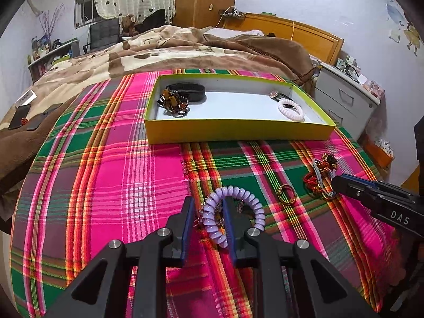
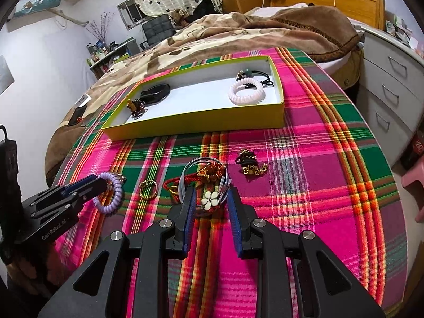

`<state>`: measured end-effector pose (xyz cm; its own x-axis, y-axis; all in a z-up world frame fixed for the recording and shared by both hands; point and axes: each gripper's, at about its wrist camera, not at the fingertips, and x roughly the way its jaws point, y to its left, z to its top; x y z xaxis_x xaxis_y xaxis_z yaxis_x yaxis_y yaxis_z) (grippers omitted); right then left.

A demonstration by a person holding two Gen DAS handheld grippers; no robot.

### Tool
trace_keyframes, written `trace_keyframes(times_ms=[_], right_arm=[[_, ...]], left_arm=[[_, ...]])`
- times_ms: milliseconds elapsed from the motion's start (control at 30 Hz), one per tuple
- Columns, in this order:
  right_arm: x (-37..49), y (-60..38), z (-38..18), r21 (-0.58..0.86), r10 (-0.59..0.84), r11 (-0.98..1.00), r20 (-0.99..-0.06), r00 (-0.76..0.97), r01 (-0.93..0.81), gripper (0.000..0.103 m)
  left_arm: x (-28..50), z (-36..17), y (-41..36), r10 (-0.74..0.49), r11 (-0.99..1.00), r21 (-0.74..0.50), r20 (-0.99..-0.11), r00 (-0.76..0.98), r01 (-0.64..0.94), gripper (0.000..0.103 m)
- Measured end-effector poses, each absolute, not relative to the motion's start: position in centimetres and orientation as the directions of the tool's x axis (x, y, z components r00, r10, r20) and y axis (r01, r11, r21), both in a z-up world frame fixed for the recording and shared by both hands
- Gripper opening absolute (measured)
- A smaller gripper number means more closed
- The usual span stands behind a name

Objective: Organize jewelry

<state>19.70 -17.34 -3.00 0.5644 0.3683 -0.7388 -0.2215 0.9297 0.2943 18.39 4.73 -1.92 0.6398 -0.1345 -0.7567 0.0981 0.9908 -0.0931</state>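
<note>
A yellow-green box (image 1: pixel 233 129) (image 2: pixel 201 122) lies on the plaid cloth and holds a black band, an amber bead piece (image 1: pixel 173 103), a white coil bracelet (image 1: pixel 290 110) (image 2: pixel 246 91) and a small hair tie. My left gripper (image 1: pixel 209 204) (image 2: pixel 99 182) is open, its jaws on either side of one arc of a purple coil bracelet (image 1: pixel 233 212) (image 2: pixel 111 193). My right gripper (image 2: pixel 212 193) (image 1: pixel 335 182) is open around a bundle of grey and red cords with a white flower (image 2: pixel 210 198). A gold ring (image 1: pixel 286 194) (image 2: pixel 148 188) lies between the two.
A black and gold chain piece (image 2: pixel 249 163) lies right of the cord bundle. The plaid cloth (image 1: pixel 119 185) covers the bed end, with a brown blanket (image 1: pixel 159 50) behind the box. White drawers (image 2: pixel 392 90) stand at the right. A pink stool (image 2: pixel 416 185) is at the far right.
</note>
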Motion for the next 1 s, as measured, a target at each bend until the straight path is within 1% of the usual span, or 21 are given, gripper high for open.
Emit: trace_keyframes(times_ms=[233,400,500,700,733,1000], right_arm=[[19.9,-16.7,-3.3,0.263,0.346,0.938,-0.758,0.553,-0.226,0.024],[19.7,-16.8,-3.3,0.262,0.345,0.938,-0.757,0.555,-0.227,0.017],[19.5,-17.0,-3.3,0.268,0.348,0.937,-0.753,0.558,-0.223,0.016],[18.9,-17.7,-3.0,0.279,0.355,0.935,-0.742,0.569,-0.219,0.016],[18.8,-17.7,-2.9,0.280,0.356,0.934,-0.740,0.570,-0.220,0.016],[17.8,-18.2,-2.1,0.284,0.364,0.931,-0.723,0.587,-0.228,0.016]], left_arm=[[18.3,-2.0,4.1,-0.114,0.993,-0.058,-0.760,0.640,0.107,0.021],[18.3,-1.9,3.8,-0.109,0.992,-0.048,-0.760,0.641,0.113,0.020],[18.2,-1.8,3.9,-0.120,0.992,-0.062,-0.755,0.645,0.112,0.017],[17.3,-1.4,4.1,-0.132,0.991,-0.074,-0.741,0.658,0.115,0.016],[17.2,-1.3,4.1,-0.133,0.990,-0.075,-0.737,0.663,0.116,0.009],[15.9,-0.6,4.4,-0.139,0.990,-0.085,-0.713,0.687,0.112,0.009]])
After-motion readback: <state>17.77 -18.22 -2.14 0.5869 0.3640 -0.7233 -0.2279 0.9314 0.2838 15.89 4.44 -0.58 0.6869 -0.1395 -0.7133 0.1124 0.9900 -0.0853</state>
